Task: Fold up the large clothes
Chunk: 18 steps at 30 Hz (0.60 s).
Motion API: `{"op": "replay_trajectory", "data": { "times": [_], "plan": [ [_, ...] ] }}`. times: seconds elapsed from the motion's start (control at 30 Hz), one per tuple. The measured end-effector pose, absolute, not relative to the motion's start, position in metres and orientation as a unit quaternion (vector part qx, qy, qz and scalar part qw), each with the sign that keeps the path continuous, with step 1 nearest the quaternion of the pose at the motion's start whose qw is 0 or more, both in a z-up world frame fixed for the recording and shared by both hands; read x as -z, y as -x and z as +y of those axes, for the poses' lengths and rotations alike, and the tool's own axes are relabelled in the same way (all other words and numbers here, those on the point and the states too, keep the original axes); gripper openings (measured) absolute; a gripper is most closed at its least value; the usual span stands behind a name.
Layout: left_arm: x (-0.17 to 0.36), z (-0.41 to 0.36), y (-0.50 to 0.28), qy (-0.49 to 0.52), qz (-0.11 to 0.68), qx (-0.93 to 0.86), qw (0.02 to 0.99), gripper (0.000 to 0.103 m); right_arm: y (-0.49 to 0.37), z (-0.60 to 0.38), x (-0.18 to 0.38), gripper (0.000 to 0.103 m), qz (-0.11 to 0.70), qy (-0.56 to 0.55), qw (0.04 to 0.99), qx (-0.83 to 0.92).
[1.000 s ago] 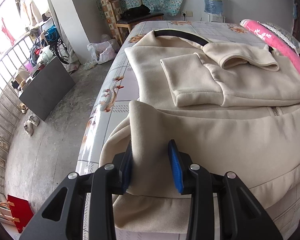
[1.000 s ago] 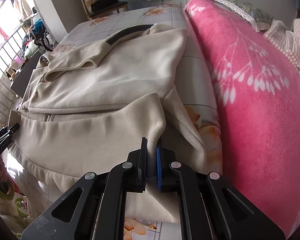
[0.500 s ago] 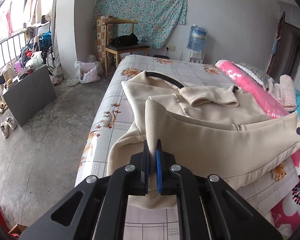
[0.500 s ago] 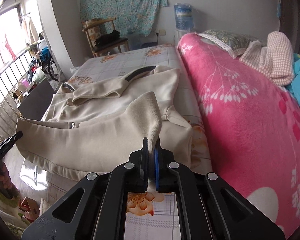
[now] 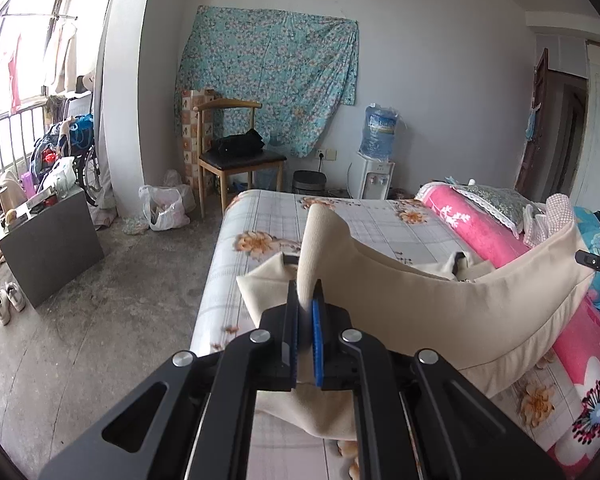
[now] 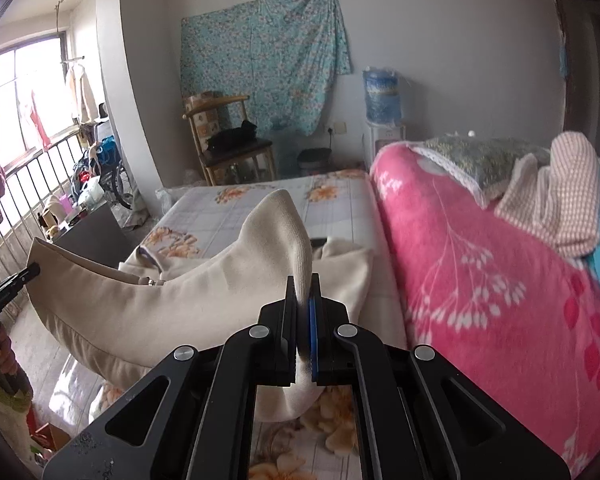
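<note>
Up comes the hem: since half a second back both grippers have climbed, and the beige garment [image 5: 440, 312] now hangs as a raised band across the lower middle of the frame rather than lying spread on the bed [image 5: 260, 216].

Far left of the left wrist view, a dark cabinet [image 5: 52, 248] sits low by the railing, with a white plastic bag [image 5: 162, 208] on the floor just right of it. Centre left, a wooden chair [image 5: 236, 148] stands below the floral cloth [image 5: 272, 76] on the wall. At lower centre the left gripper [image 5: 306, 336] has its jaws pinched nearly together on one corner of the garment's hem, fabric poking up between the pads. Right of centre, a water dispenser [image 5: 378, 160] stands by the wall, and the pink blanket [image 5: 480, 228] runs along the right edge.

In the right wrist view, the lifted hem sweeps from the left edge to lower centre, where the right gripper [image 6: 304, 332] is clamped tight on the other corner, a peak of cloth rising above its jaws. The rest of the garment rests bunched on the bed behind.
</note>
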<state>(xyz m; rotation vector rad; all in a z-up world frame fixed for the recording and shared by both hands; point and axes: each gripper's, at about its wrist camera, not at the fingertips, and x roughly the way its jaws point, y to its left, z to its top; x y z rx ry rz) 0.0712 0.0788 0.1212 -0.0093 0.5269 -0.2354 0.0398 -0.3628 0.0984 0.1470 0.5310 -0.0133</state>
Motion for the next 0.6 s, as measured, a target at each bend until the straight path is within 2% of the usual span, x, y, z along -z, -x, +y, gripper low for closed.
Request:
{"op": "replay_trajectory", "data": {
  "times": [0.2,0.37,0.5,0.6],
  "plan": [
    [-0.116,0.073,-0.177,0.016,0.291,0.103,0.951,0.005,-0.136,-0.39,-0.095,0.003,0.269,-0.095,0.958,-0.013],
    [-0.069,0.068,-0.26,0.03,0.371,0.085,0.924,0.008,-0.222,-0.405,-0.042,0.005,0.331,-0.12,0.936,-0.015],
    [-0.025,0.066,-0.295,0.027,0.452,0.044,0.89,0.011,-0.259,-0.415,0.013,0.014,0.419,-0.132,0.898,0.024],
    [-0.034,0.066,-0.277,0.046,0.423,0.067,0.903,0.013,-0.245,-0.414,0.014,0.022,0.401,-0.142,0.905,0.013]
  ]
}}
